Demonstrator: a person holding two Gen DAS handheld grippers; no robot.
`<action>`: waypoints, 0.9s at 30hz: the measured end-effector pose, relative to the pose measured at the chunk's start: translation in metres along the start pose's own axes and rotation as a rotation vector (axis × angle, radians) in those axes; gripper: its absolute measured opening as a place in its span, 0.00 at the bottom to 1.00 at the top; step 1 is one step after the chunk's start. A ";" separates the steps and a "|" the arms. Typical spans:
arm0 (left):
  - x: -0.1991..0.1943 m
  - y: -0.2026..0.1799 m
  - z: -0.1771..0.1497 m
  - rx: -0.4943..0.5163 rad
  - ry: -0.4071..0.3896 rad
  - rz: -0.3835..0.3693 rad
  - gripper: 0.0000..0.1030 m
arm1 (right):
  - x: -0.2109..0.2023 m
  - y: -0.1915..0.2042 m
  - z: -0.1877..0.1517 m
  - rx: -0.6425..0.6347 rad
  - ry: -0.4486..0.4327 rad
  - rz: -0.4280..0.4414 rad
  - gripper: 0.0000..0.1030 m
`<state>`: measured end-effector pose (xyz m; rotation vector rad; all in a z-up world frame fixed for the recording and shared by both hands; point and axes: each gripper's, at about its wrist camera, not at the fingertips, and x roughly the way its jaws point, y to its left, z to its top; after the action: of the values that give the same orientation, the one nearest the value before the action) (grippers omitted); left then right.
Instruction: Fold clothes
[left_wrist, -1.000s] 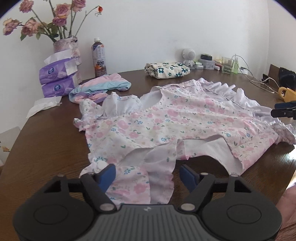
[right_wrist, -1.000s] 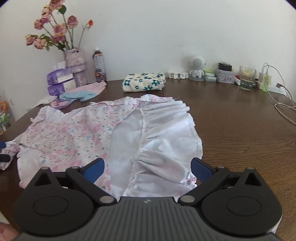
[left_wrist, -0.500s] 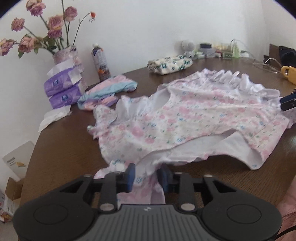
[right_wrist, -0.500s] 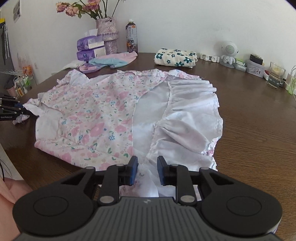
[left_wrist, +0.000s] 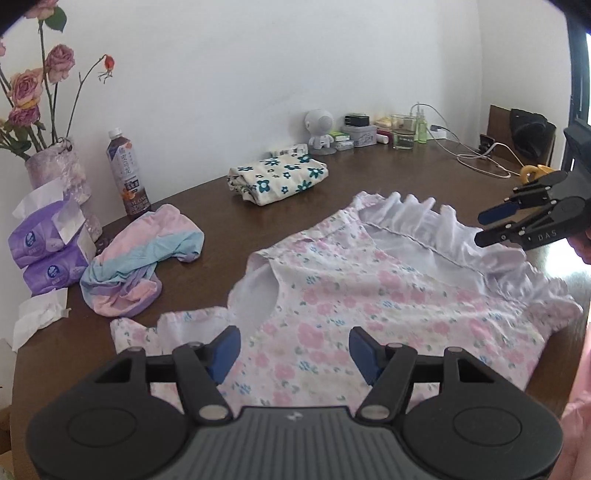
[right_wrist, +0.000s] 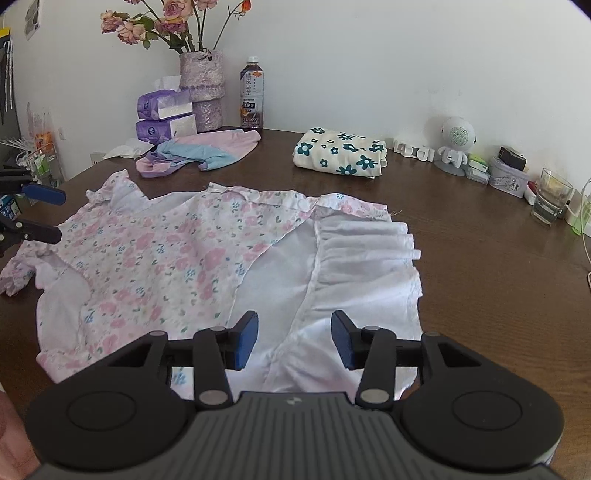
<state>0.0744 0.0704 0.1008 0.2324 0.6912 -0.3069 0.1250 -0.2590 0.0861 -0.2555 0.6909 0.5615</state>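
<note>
A pink floral dress (left_wrist: 369, 295) with a white ruffled hem (right_wrist: 365, 258) lies folded over on the brown table (left_wrist: 221, 229). My left gripper (left_wrist: 295, 352) hovers over its sleeve end; its jaws are opening, and the cloth lies below them, not pinched. My right gripper (right_wrist: 295, 341) hangs over the white hem end, also opening, with nothing pressed between its pads. Each gripper shows in the other's view: the right gripper (left_wrist: 479, 229) at the far right, the left gripper (right_wrist: 59, 216) at the far left.
Behind the dress lie a folded cream cloth with teal flowers (left_wrist: 279, 177) and a crumpled pink and blue garment (left_wrist: 140, 266). Tissue packs (left_wrist: 48, 251), a vase of roses (left_wrist: 55, 173), a bottle (left_wrist: 127, 173), a glass (right_wrist: 550, 201) and small items line the wall.
Both grippers closed on the dress's near edge, carried it forward over the rest, then let go. Their jaws now stand apart and the dress lies folded.
</note>
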 end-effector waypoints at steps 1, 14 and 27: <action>0.007 0.007 0.012 -0.011 0.007 0.012 0.62 | 0.007 -0.004 0.009 -0.006 0.005 -0.008 0.43; 0.145 0.063 0.065 -0.039 0.195 0.069 0.61 | 0.142 -0.054 0.095 -0.088 0.164 -0.099 0.54; 0.188 0.074 0.058 -0.016 0.185 -0.114 0.52 | 0.187 -0.119 0.083 0.096 0.170 0.042 0.54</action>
<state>0.2721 0.0837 0.0291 0.2078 0.8911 -0.3914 0.3546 -0.2479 0.0285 -0.2007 0.8868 0.5487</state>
